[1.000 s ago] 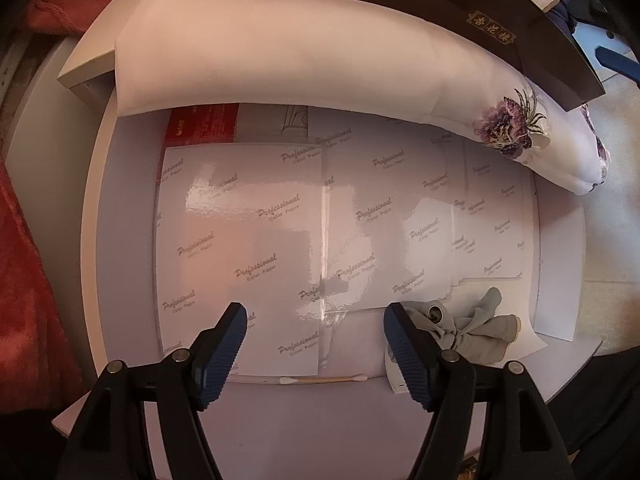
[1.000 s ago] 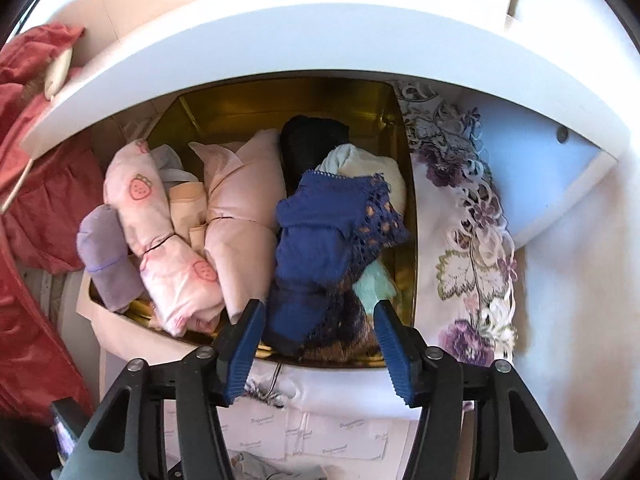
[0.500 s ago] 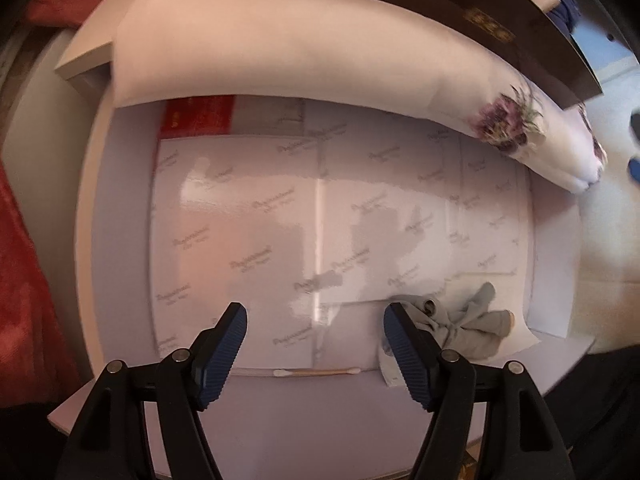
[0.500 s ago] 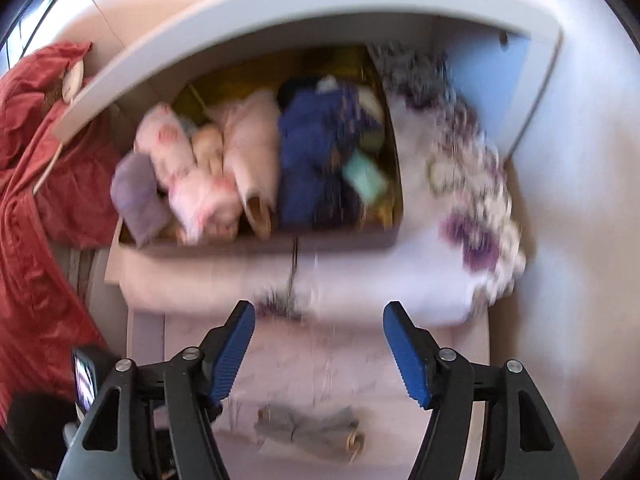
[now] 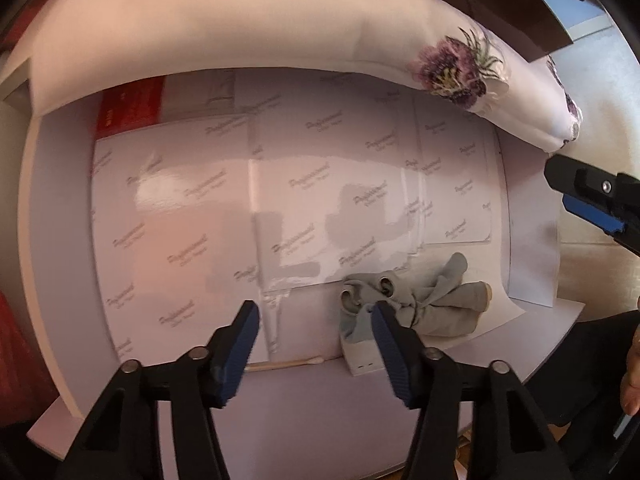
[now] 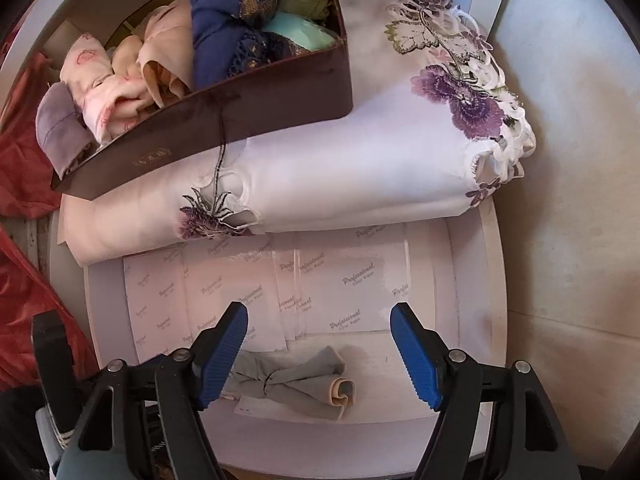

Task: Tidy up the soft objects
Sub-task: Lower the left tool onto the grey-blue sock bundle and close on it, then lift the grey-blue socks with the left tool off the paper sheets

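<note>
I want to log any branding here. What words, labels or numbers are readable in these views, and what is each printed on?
"Professional", repeated as a watermark: glossy paper sheets on the table.
Smaller line under each "Professional": too blurred to read surely.
Gold lettering on the brown box front: too small to read.
Red packet beside the sheets: print unreadable.

Ahead of my left hand-held gripper (image 5: 314, 326) lie glossy printed paper sheets (image 5: 320, 184) that catch the light. Just beside its right pad sits a grey bundle (image 5: 416, 300) of soft matt knit cloth. My pads (image 6: 222, 354) are ribbed blue plastic on black matt arms. Beyond my right hand-held gripper (image 6: 320, 354), the folded white cloth (image 6: 360, 168) looks smooth, with embroidered purple flowers and lace edging. The brown box (image 6: 240, 108) has a satin sheen.
</note>
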Demonstrator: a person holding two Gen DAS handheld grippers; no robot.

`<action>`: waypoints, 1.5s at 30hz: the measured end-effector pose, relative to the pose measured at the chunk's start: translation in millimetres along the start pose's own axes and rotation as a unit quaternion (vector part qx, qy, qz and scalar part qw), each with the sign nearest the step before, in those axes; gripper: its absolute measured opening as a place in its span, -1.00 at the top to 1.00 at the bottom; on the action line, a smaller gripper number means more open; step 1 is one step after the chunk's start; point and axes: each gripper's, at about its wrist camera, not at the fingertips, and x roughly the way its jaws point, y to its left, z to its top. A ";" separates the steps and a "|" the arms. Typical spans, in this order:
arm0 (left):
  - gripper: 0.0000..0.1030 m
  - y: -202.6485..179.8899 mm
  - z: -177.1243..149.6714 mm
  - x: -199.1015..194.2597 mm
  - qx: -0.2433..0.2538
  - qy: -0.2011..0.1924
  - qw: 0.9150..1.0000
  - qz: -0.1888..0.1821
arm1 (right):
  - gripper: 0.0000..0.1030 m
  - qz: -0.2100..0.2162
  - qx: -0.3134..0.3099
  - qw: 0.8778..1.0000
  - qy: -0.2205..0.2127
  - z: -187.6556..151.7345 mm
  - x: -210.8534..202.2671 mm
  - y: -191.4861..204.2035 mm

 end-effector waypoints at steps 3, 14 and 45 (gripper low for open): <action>-0.02 -11.3 3.7 5.2 0.012 0.002 1.000 -0.003 | -0.46 0.009 0.013 1.000 -0.002 1.3 0.9 -4.9; 0.66 -38.6 17.9 43.4 0.024 0.035 0.999 -0.022 | -0.46 0.032 0.046 0.998 -0.010 9.0 -8.3 -18.8; 0.46 -60.9 19.2 69.9 0.012 0.050 0.998 -0.037 | -0.49 0.031 0.075 0.997 -0.016 17.5 -15.3 -37.3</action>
